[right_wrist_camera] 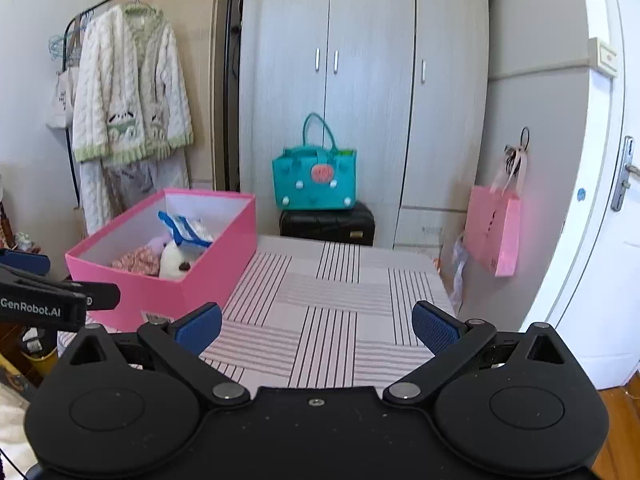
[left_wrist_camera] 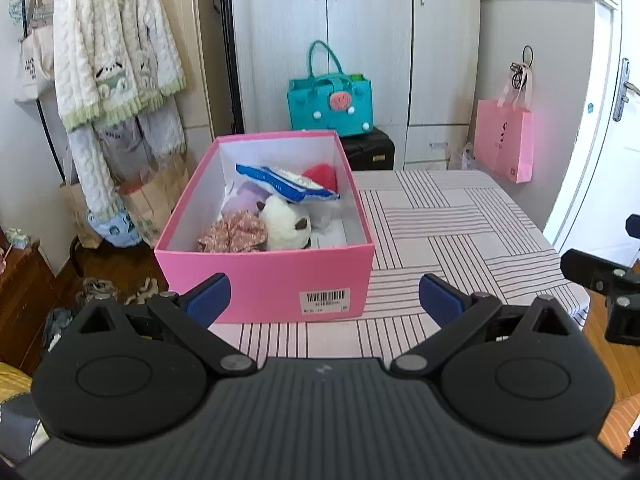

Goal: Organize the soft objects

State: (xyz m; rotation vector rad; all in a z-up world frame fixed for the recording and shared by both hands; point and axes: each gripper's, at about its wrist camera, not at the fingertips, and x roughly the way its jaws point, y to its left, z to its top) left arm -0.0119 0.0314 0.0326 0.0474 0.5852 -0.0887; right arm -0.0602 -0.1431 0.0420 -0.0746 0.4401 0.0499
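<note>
Both grippers, left (left_wrist_camera: 325,298) and right (right_wrist_camera: 317,326), fingers spread, empty; pink shoebox (left_wrist_camera: 264,276) at table's (left_wrist_camera: 460,224) left edge holds plush sheep (left_wrist_camera: 286,224), scrunchie (left_wrist_camera: 234,234), blue packet (left_wrist_camera: 286,186), the rest half-buried.

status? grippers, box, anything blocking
Left gripper open, empty, facing the pink box. Right gripper open, empty, over bare tablecloth. Soft items in the box. Nothing blocking.
</note>
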